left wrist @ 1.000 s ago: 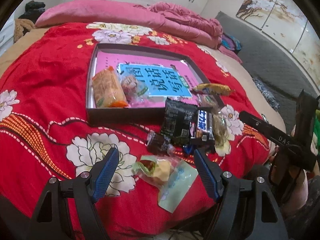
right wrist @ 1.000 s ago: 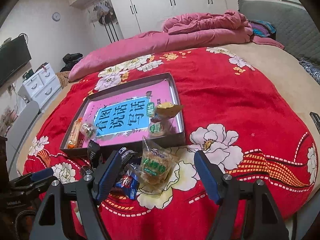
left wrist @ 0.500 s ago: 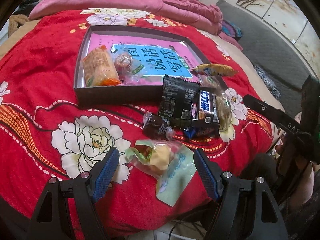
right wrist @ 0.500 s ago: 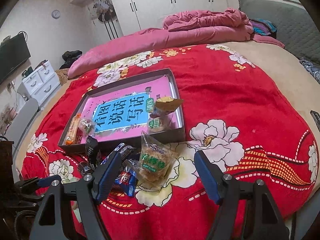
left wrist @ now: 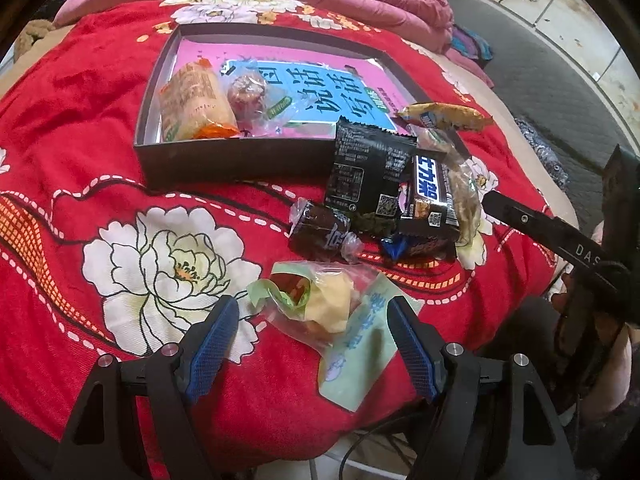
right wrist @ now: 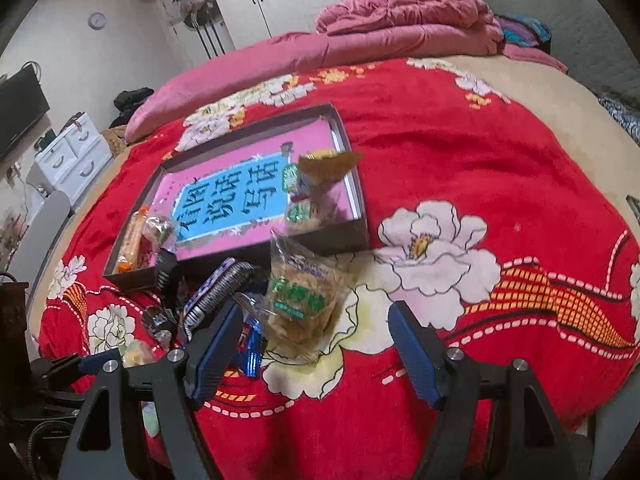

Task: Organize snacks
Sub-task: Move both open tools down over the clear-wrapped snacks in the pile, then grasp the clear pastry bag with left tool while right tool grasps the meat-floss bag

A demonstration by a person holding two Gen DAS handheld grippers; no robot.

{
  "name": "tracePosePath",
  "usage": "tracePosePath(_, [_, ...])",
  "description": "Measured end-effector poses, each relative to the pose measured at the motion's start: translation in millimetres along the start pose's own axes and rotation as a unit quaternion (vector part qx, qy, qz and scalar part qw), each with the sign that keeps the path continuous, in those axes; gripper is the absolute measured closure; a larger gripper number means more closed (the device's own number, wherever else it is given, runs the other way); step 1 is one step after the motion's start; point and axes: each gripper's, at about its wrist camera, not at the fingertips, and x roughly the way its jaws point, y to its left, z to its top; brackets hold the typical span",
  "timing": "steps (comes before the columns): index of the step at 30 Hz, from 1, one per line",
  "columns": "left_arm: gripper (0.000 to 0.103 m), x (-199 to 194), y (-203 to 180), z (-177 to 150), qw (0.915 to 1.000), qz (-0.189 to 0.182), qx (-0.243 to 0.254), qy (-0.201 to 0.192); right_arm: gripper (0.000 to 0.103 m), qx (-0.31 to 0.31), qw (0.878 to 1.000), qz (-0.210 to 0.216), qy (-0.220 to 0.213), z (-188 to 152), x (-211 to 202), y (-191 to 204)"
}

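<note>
The sorting looks partly done. The shallow dark cardboard box (left wrist: 224, 160) on the red flowered bedspread (left wrist: 80, 128) already holds an orange-wrapped biscuit pack (left wrist: 194, 106) and a clear-wrapped round sweet (left wrist: 248, 92), with two more packets at its far corner. Left outside, near the box front, lie a black foil packet (left wrist: 366, 172), a chocolate bar (left wrist: 430, 196), a small dark candy (left wrist: 320, 228) and a clear bag of yellow-brown crisps (right wrist: 298, 300). The left tool (left wrist: 312, 344) hovers spread around a pale green clear-fronted snack bag (left wrist: 340, 320), not pinching it; the right tool (right wrist: 312, 344) is spread and empty.
</note>
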Motion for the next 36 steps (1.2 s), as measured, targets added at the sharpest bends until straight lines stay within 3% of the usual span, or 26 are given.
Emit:
tracePosePath(21, [0.025, 10, -4, 2, 0.9998, 0.012, 0.015, 0.006, 0.029, 0.067, 0.997, 0.035, 0.029, 12, 37, -7])
tracePosePath(28, [0.025, 15, -6, 3, 0.9997, 0.014, 0.018, 0.003, 0.044, 0.066, 0.996, 0.052, 0.031, 11, 43, -7])
tracePosePath(32, [0.025, 17, -6, 4, 0.9998, 0.012, 0.017, -0.001, 0.052, 0.075, 0.993, 0.083, 0.028, 11, 47, -10])
tracePosePath(36, [0.029, 16, -6, 4, 0.9998, 0.012, 0.015, -0.007, 0.054, 0.081, 0.99, 0.11, 0.022, 9, 48, -15])
